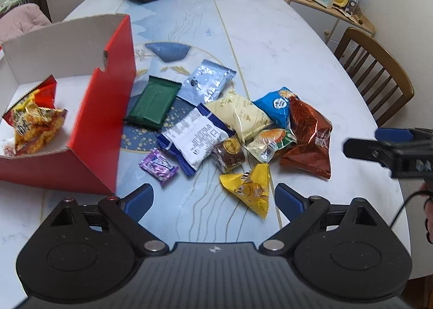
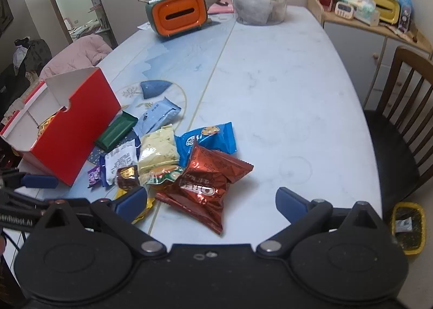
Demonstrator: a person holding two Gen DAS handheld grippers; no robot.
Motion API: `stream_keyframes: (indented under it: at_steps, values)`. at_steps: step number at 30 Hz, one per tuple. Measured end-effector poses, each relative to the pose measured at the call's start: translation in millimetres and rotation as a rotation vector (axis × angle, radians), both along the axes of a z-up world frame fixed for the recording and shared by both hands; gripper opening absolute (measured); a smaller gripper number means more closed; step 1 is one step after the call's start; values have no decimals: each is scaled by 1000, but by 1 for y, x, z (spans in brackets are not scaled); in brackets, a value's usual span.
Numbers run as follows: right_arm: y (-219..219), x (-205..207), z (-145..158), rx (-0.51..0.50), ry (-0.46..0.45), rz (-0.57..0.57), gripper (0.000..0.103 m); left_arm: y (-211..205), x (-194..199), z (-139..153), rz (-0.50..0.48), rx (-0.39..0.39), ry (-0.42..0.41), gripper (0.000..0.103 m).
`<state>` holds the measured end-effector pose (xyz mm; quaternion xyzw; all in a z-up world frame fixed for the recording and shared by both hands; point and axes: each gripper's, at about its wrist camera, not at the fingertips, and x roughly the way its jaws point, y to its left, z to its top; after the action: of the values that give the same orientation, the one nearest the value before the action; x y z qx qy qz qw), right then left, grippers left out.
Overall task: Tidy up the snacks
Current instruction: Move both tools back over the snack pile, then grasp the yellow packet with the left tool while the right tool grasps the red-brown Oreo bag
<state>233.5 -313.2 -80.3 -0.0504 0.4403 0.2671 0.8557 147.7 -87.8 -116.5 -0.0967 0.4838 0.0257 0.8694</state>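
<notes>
On the pale marbled worktop [image 1: 284, 46] a heap of snack packets lies just right of a red cardboard box [image 1: 105, 124], which is open at the top and holds 1 orange-and-red snack bag [image 1: 35, 119]. In the heap, a green packet [image 1: 154, 103] lies nearest the box, with a silver-blue packet [image 1: 208, 81] beside it, then a white-and-blue packet [image 1: 194, 138], a cream packet [image 1: 238, 114], a blue cookie packet [image 1: 278, 106] and a reddish-brown foil bag [image 1: 311, 135]. A small purple packet [image 1: 159, 168] and a yellow packet [image 1: 250, 189] lie closest to the left hand-held gripper [image 1: 213, 200], whose jaws are spread wide with nothing between them. The right hand-held gripper [image 2: 211, 200] hangs spread over the foil bag's near edge, not pinching it.
</notes>
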Motion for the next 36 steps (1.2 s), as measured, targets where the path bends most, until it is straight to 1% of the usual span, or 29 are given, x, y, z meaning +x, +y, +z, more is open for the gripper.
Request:
stream_keyframes:
  at_steps: [7, 9, 13, 17, 18, 19, 22, 23, 26, 27, 30, 33, 34, 36]
  values:
    - [12, 29, -25, 6, 75, -5, 95, -18, 8, -15, -36, 11, 9, 97]
    - [15, 36, -32, 16, 110, -14, 91, -22, 13, -22, -38, 5, 24, 96]
    - [18, 48, -41, 45, 179, -54, 88, -26, 20, -33, -19, -5, 41, 96]
    - [19, 54, -44, 87, 220, -81, 87, -31, 26, -41, -11, -23, 57, 83]
    - [20, 55, -44, 94, 225, -84, 84, -32, 28, -43, -8, -30, 64, 82]
    - [20, 56, -44, 98, 229, -87, 82, -33, 30, -46, -1, -38, 72, 76]
    - [20, 58, -46, 110, 246, -102, 76, -35, 32, -47, 4, -37, 64, 67]
    - [19, 59, -47, 116, 250, -109, 74, -36, 33, -46, 1, -44, 64, 61]
    - [17, 59, -48, 134, 255, -125, 66, -39, 34, -45, -2, -51, 66, 53]
    - [16, 59, -48, 139, 253, -128, 63, -40, 35, -45, -1, -51, 66, 50]
    - [15, 58, -48, 141, 245, -129, 58, -40, 33, -45, 0, -58, 64, 46]
    - [13, 55, -48, 145, 237, -130, 55, -39, 32, -44, 3, -65, 59, 43]
    - [12, 54, -47, 144, 233, -130, 55, -39, 32, -43, 1, -69, 59, 39]
    - [12, 51, -46, 142, 227, -129, 53, -40, 31, -43, -1, -68, 58, 39]
